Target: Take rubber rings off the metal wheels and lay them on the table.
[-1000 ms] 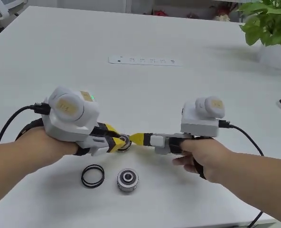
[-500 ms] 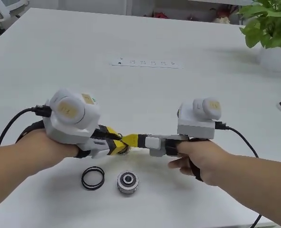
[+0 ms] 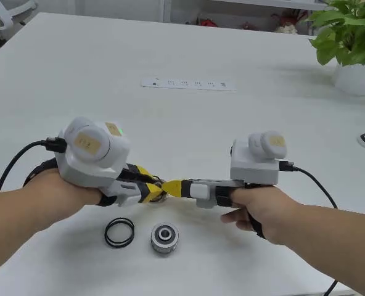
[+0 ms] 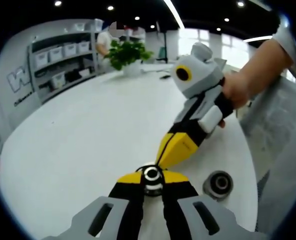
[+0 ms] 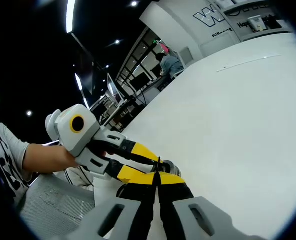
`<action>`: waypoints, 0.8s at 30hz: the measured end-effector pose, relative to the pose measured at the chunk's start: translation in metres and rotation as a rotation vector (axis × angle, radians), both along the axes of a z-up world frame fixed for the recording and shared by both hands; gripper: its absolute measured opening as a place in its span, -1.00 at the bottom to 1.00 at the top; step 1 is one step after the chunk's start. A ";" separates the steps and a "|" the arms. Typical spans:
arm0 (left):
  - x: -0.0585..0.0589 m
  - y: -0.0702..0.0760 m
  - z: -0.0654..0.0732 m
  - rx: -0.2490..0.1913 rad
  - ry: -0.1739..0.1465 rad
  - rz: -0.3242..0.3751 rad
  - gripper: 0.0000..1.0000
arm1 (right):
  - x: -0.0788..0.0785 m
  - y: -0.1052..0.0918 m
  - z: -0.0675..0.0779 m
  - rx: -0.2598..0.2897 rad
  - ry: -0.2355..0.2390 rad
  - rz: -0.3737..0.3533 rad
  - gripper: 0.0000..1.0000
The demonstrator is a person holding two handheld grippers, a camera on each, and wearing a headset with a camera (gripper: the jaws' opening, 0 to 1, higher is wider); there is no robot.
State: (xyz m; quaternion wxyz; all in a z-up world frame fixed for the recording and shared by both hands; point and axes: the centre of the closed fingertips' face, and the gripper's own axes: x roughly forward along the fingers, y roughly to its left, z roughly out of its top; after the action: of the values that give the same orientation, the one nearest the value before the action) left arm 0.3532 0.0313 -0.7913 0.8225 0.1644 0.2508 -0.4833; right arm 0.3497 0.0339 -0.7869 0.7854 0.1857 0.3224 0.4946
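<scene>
One ring point(image 3: 119, 232) off, near worktop point(image 3: 188, 129) front edge beside bare-looking wheel point(image 3: 164, 237). We clamp second wheel point(image 4: 152, 175) in left gripper point(image 3: 150, 190); right gripper point(image 3: 173, 187) closed at its rim. That ring not yet off.

Table point(image 3: 77, 74) white. Ring point(image 3: 119, 232) black. Loose wheel point(image 3: 164, 237) silver, dark centre; held wheel point(image 4: 152, 174) silver too. Left claw point(image 3: 157, 187), right claw point(image 5: 158, 176): yellow tips, black behind, white-grey bodies. Plant point(image 3: 346, 28) green, pot point(image 3: 355, 77) white.
</scene>
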 end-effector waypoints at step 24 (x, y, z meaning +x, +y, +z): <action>-0.010 0.003 0.020 -0.025 -0.035 -0.042 -0.52 | 0.004 0.000 0.017 0.059 -0.011 -0.017 -1.00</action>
State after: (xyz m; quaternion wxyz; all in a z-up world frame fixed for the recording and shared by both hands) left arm 0.3437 0.0347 -0.7710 0.8185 0.1675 0.2268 -0.5005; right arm 0.3536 0.0339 -0.7696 0.7856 0.2088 0.3016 0.4983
